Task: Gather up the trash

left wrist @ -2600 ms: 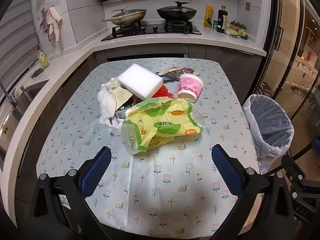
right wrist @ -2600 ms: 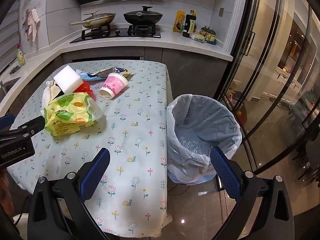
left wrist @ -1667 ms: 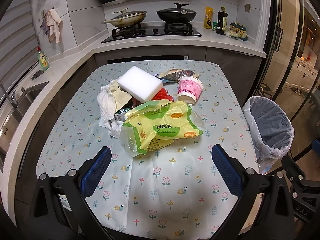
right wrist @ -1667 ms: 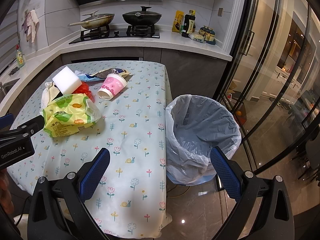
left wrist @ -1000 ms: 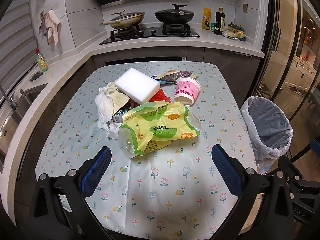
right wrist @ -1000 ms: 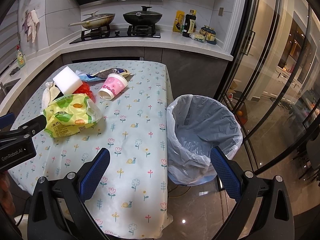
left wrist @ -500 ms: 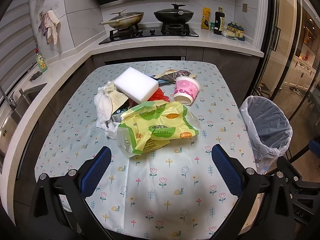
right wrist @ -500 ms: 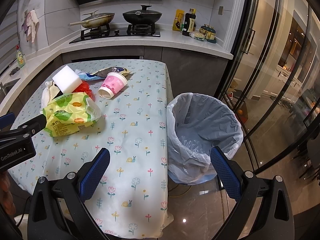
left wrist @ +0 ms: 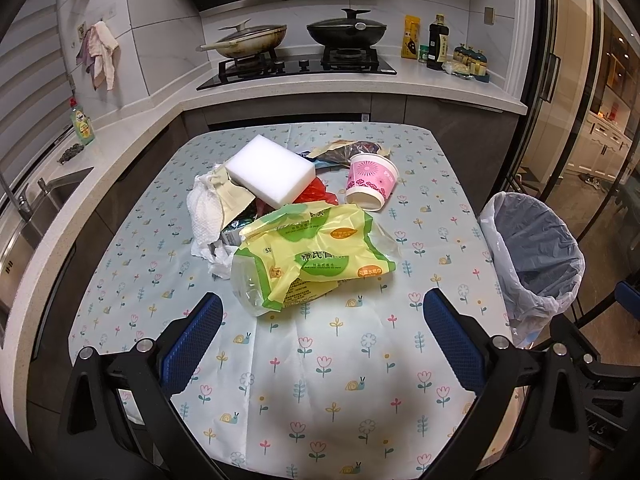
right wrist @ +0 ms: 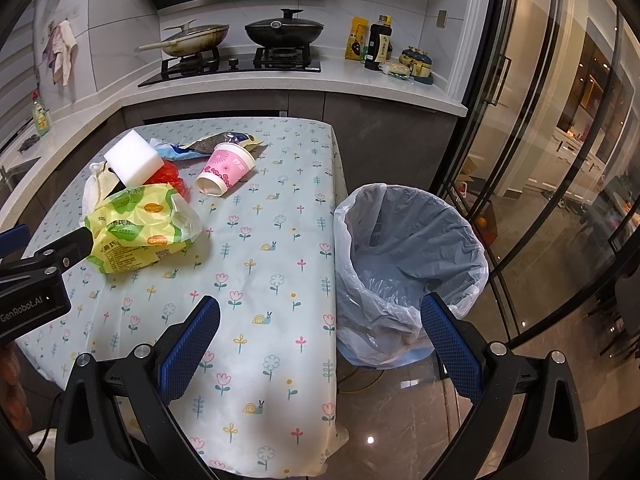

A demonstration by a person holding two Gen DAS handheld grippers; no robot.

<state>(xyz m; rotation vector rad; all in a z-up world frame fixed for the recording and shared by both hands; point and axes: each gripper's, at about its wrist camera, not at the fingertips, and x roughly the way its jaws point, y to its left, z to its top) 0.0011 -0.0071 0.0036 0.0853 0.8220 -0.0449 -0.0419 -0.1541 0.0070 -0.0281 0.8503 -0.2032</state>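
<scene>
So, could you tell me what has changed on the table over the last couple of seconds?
Very little: only slight camera drift in both views. Neither the left gripper nor the right gripper has taken hold of anything; both remain open. The yellow-green bag, white sponge, pink cup and lined trash bin lie unmoved.

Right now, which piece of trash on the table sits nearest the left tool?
The yellow-green plastic wrapper. It lies at the front of the pile, just ahead of the open left tool; the white sponge and pink cup sit farther back.

Home kitchen: gas hob (left wrist: 304,66) w/ 2 pans, sink (left wrist: 36,216), counter.
</scene>
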